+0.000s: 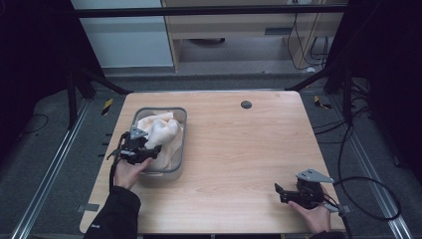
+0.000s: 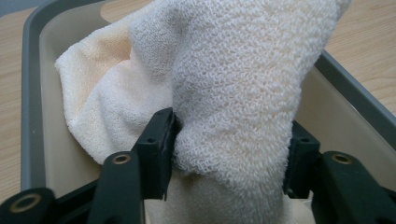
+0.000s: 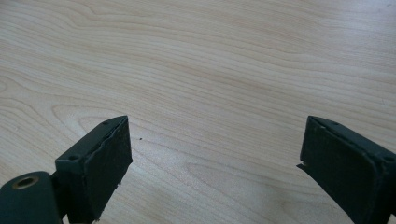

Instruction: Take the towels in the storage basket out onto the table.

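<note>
Gripped between the jaws of the left gripper is a thick fold of a cream terry towel; both pads are pressed into the loops, one on each side of the fold, and the cloth is bunched and pinched in between them. From the high view, the left gripper is seen at the near left part of the bench, held over the near end of a grey tray, with the person's left hand and dark sleeve behind it. The towel is heaped inside the tray, a pale hump of it raised above the rim, while the rest is crumpled against the tray's inner walls. In the left gripper view, the tray's grey rim and beige inner wall are seen around the towel on both sides.

The right gripper is held low at the near right corner of the bench, well apart from the tray, in the person's right hand. Its jaws are spread wide, and in the right gripper view only bare wood grain is seen between them. A small dark round disc is set into the far part of the bench.
</note>
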`<action>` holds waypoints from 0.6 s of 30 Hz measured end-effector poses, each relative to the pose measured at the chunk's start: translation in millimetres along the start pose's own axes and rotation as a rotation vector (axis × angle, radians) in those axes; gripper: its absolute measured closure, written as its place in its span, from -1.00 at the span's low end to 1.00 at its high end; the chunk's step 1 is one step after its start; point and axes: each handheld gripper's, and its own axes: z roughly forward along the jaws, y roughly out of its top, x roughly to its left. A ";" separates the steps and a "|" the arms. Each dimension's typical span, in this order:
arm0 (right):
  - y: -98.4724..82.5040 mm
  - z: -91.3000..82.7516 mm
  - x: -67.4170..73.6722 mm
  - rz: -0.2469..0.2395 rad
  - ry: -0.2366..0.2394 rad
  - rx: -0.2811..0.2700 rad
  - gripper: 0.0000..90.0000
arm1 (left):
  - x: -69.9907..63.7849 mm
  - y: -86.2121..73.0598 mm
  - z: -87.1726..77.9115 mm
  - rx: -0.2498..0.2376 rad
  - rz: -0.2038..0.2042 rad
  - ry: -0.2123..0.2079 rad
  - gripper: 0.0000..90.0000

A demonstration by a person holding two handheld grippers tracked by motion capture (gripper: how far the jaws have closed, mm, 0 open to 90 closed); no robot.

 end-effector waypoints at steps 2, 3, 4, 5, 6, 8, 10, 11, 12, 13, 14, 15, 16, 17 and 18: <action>-0.1 0.1 0.2 0.002 0.000 0.001 -0.80 | 0.2 0.4 0.3 0.004 -0.002 0.001 0.13; -0.1 0.1 0.3 0.003 0.000 0.002 -0.80 | 0.2 0.7 0.2 0.006 -0.002 0.002 0.16; -0.1 0.1 0.3 0.003 0.000 0.002 -0.80 | 0.3 0.8 0.1 0.007 0.000 0.003 0.19; -0.3 0.5 -0.1 -0.003 -0.003 0.001 -0.80 | 0.5 0.9 0.0 0.009 0.001 0.003 0.22; -0.3 0.6 -0.1 -0.004 -0.003 0.001 -0.80 | 0.8 0.8 0.0 0.010 0.000 0.003 0.24; -0.3 0.8 -0.2 -0.004 -0.003 0.003 -0.81 | 1.8 0.8 -0.1 0.011 -0.002 0.004 0.29; -0.3 0.8 -0.2 -0.005 -0.003 0.004 -0.81 | 2.8 1.1 -0.4 0.012 -0.001 0.003 0.34; -0.3 0.8 -0.2 -0.005 -0.004 0.005 -0.81 | 3.0 1.4 -0.5 0.010 -0.001 0.005 0.36; -0.3 0.9 -0.1 -0.004 -0.004 0.007 -0.81 | 3.2 1.6 -0.9 0.008 0.002 0.007 0.38; -0.3 1.0 -0.1 -0.004 -0.004 0.006 -0.81 | 3.2 1.7 -1.2 0.004 0.004 0.009 0.39; -0.3 1.1 -0.1 -0.004 -0.005 0.007 -0.81 | 3.2 1.9 -1.5 0.002 0.003 0.009 0.40; -0.3 1.1 -0.1 -0.004 -0.005 0.006 -0.81 | 3.3 2.0 -1.8 -0.001 0.005 0.010 0.41; -0.3 1.1 -0.2 -0.004 -0.005 0.006 -0.81 | 3.4 2.0 -2.5 -0.006 0.009 0.014 0.42; -0.3 1.1 -0.2 -0.004 -0.005 0.006 -0.81 | 3.6 2.4 -3.2 -0.008 0.008 0.013 0.43; -0.2 0.9 -0.1 -0.002 -0.004 0.007 -0.81 | 4.0 3.2 -4.3 -0.010 0.008 0.011 0.43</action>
